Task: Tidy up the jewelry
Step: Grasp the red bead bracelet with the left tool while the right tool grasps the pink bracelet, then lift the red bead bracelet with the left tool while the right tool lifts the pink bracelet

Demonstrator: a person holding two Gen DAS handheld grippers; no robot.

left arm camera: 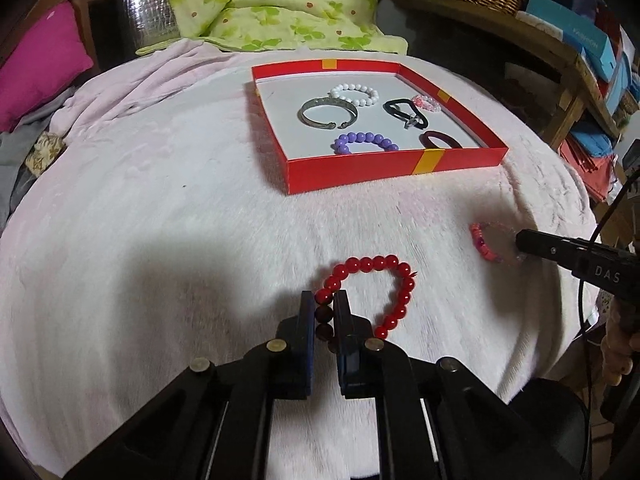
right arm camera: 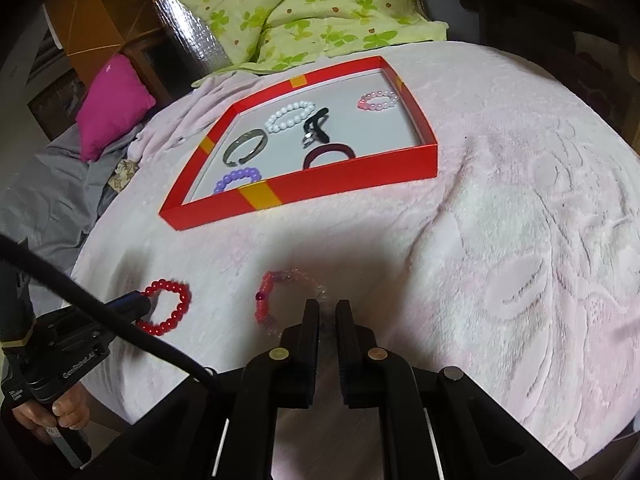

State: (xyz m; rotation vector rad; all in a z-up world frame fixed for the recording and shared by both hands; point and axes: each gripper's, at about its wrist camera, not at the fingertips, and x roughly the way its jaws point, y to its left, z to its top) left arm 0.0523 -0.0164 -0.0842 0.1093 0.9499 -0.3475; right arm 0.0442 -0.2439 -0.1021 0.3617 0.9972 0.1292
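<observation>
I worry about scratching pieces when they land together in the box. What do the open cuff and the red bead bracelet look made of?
Open cuff: looks like metal, a grey-silver band with a dull shine and a rigid gap. Red bead bracelet: glossy round beads with bright highlights, glass or plastic; I cannot tell which. The left tool is shut on it.

Open blanket up to the tray

The pale pink plush blanket (right arm camera: 500, 240) lies bare between the grippers and the shallow red cardboard tray (left arm camera: 360, 170); only the tray's low front wall stands across the way, with white floor free at its left.
</observation>
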